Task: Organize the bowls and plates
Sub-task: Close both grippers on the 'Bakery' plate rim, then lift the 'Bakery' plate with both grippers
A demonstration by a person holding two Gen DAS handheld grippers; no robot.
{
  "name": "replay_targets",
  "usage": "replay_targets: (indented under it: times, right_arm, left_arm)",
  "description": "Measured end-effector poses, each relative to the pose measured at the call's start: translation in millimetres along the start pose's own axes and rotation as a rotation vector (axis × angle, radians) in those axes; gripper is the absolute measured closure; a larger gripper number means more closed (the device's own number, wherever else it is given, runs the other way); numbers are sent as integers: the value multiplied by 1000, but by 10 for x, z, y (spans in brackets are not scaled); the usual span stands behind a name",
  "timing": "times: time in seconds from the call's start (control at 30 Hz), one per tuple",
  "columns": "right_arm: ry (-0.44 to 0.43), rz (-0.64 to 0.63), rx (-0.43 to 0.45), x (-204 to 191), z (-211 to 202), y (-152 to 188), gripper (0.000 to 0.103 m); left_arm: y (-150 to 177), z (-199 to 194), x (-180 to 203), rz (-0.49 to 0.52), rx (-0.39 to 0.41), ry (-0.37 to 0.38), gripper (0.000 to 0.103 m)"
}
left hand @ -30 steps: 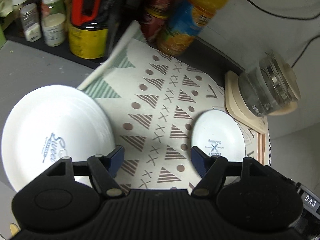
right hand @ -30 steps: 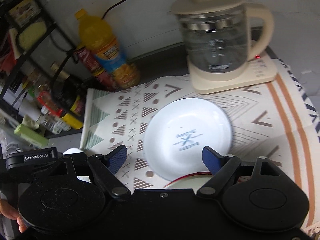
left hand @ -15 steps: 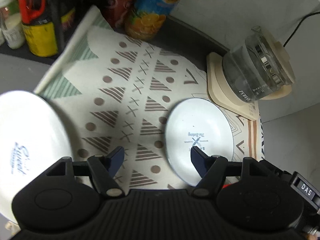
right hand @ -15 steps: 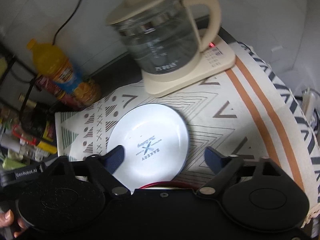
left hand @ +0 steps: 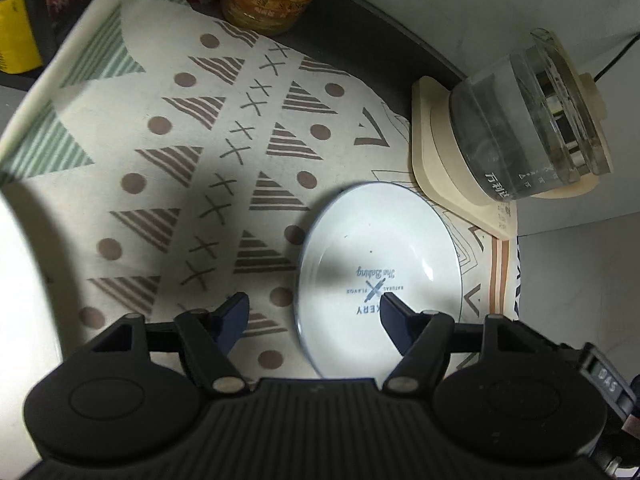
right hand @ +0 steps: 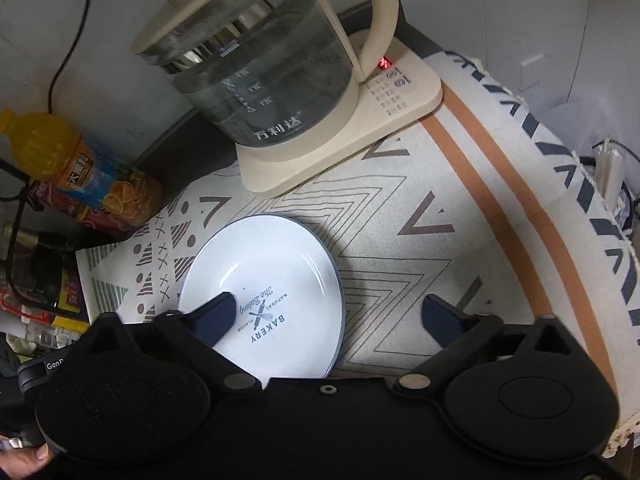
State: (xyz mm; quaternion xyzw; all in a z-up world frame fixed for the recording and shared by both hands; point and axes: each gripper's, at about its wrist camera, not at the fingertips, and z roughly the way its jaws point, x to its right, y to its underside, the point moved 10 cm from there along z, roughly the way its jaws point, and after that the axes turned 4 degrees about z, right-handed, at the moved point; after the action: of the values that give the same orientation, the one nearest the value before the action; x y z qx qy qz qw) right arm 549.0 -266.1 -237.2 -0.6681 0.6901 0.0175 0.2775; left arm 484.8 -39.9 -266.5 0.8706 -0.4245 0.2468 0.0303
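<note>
A small white plate [left hand: 380, 272] printed "BAKERY" lies on the patterned mat [left hand: 180, 160]. My left gripper [left hand: 313, 312] hangs just above it, jaws closing. The plate's left rim sits between the fingers, and the pads do not touch it. A large white plate [left hand: 20, 300] shows at the far left edge. In the right wrist view the same small plate [right hand: 280, 272] lies below my right gripper [right hand: 328, 316], whose jaws are closing. Its left finger [right hand: 212, 316] is over the plate and its right finger [right hand: 440, 316] over the mat. Neither presses on the rim.
A glass kettle [left hand: 528, 120] on its cream base [right hand: 400, 92] stands right behind the plate. An orange juice bottle [right hand: 80, 164] and cans stand at the mat's back left, next to a crowded rack. A hand [right hand: 24, 456] shows at the lower left corner.
Both grippers have dropped closer to the small plate. In the left view the large plate has slid to the left edge. The right view has rolled, so the kettle now leans.
</note>
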Motion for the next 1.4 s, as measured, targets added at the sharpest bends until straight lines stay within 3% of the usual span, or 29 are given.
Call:
replay_targets:
  times: [0.1,0.23,0.4,0.53,0.7,1.2,1.4]
  right_arm:
    - [-6,19,-36,14,99,0,35]
    - [-2,25,-72,10,226,-10,48]
    - [12,21,-120,15,403,6,66]
    - [13,18,-154,20,524,22,71]
    - [13,9,-179,15,620,37,78]
    - [28,-15,-223,-6,761,70,87]
    - [-42,-13,-184,-27,616,16,94]
  left_arm:
    - [-36,69,0,-12,0,9,40]
    - [-60,191,-47,-49,-29,12,58]
    - [-60,298,-113,-80,-49,10,70]
    - [-40,353,-146,-111,-61,27,82]
    - [-32,410,-156,-133,-67,43,88]
    - [-17,489,-137,-121,-68,33,93]
    - [-86,406,-107,-111,-38,59,94]
